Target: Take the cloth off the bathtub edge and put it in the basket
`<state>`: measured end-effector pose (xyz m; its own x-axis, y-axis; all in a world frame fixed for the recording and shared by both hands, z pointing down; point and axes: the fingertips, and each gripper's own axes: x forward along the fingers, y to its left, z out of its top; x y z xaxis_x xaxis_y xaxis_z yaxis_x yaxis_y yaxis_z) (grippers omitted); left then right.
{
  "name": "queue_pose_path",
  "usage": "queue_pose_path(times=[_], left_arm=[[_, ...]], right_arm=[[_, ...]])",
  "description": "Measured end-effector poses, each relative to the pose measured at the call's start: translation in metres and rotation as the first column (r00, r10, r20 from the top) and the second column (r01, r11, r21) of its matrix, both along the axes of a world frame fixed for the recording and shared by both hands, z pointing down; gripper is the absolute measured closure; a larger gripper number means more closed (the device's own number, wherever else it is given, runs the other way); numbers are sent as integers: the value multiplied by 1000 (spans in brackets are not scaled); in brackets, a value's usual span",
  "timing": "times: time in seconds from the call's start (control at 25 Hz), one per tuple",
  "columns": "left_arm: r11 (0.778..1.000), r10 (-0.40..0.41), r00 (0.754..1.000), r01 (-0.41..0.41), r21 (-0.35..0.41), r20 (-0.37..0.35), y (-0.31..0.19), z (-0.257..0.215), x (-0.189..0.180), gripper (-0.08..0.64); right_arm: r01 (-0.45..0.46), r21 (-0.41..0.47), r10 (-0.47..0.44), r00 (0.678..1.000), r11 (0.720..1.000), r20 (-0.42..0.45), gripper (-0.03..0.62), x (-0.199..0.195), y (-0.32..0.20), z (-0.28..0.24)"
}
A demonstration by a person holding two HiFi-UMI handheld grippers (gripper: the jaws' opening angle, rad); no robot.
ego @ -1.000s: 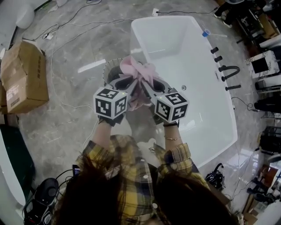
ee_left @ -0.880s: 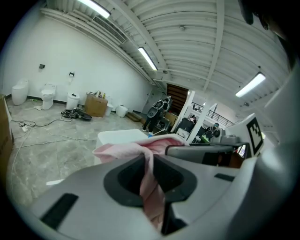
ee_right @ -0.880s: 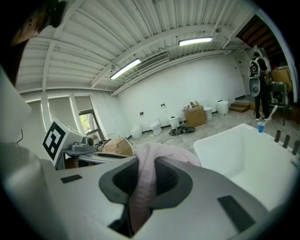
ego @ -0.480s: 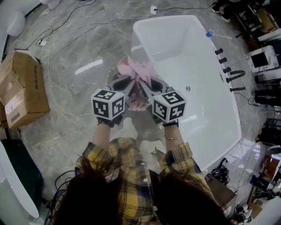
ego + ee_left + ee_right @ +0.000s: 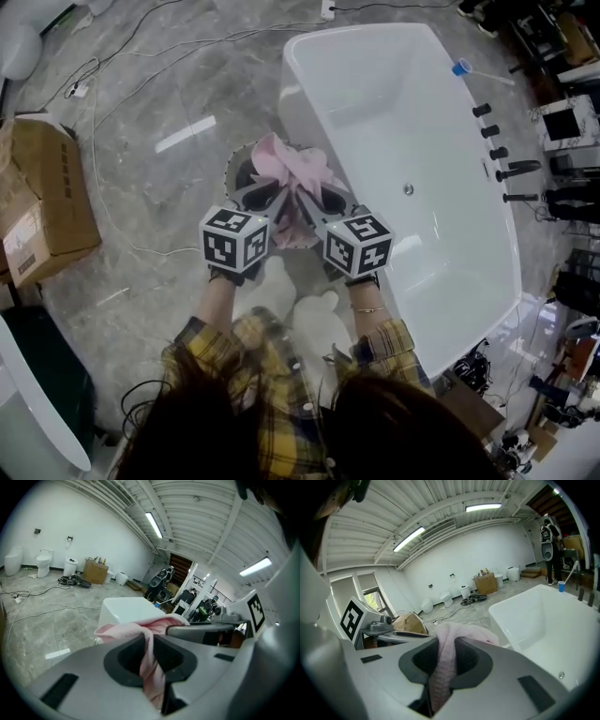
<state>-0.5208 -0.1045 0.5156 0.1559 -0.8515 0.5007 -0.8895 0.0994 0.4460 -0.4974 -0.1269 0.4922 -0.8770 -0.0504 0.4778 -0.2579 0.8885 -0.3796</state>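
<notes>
A pink cloth [image 5: 292,169] hangs bunched between both grippers, held over the dark round basket [image 5: 240,171] that stands on the floor just left of the white bathtub [image 5: 403,150]. My left gripper [image 5: 274,190] is shut on one fold of the pink cloth [image 5: 150,658]. My right gripper [image 5: 307,194] is shut on another fold of the pink cloth [image 5: 443,667]. In both gripper views the fabric is pinched in the jaw slot and spills over the top. The two grippers sit side by side, nearly touching. Most of the basket is hidden under the cloth.
A cardboard box [image 5: 47,202] lies on the marble floor at left. Cables [image 5: 131,84] trail across the floor. Black tap fittings [image 5: 511,173] line the tub's far rim, with a blue cup [image 5: 461,67] near them. Equipment clutters the right side.
Both grippers with the cloth have shifted slightly toward me and lower in the head view, staying over the basket. The grips on the cloth are unchanged.
</notes>
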Motion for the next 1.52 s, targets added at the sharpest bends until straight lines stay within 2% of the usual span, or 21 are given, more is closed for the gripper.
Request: queue_pose_path(times=[0.6, 0.92, 1.04, 1.28, 1.52], left_arm=[[997, -20, 1000, 19, -81, -11, -10, 137, -19, 494], [988, 3, 1000, -5, -155, -17, -5, 204, -25, 495], [984, -3, 1000, -1, -180, -24, -6, 222, -26, 495], [969, 47, 998, -39, -245, 29, -3, 248, -26, 499], [957, 26, 999, -16, -291, 31, 5, 264, -30, 499]], right_arm=[[23, -44, -27, 995, 999, -98, 523, -15, -20, 140], [13, -61, -22, 987, 998, -158, 523, -11, -23, 209], [-7, -67, -5, 983, 998, -182, 522, -8, -26, 231], [23, -39, -33, 961, 999, -274, 522, -1, -23, 267], [-12, -61, -10, 940, 998, -342, 518, 15, -30, 288]])
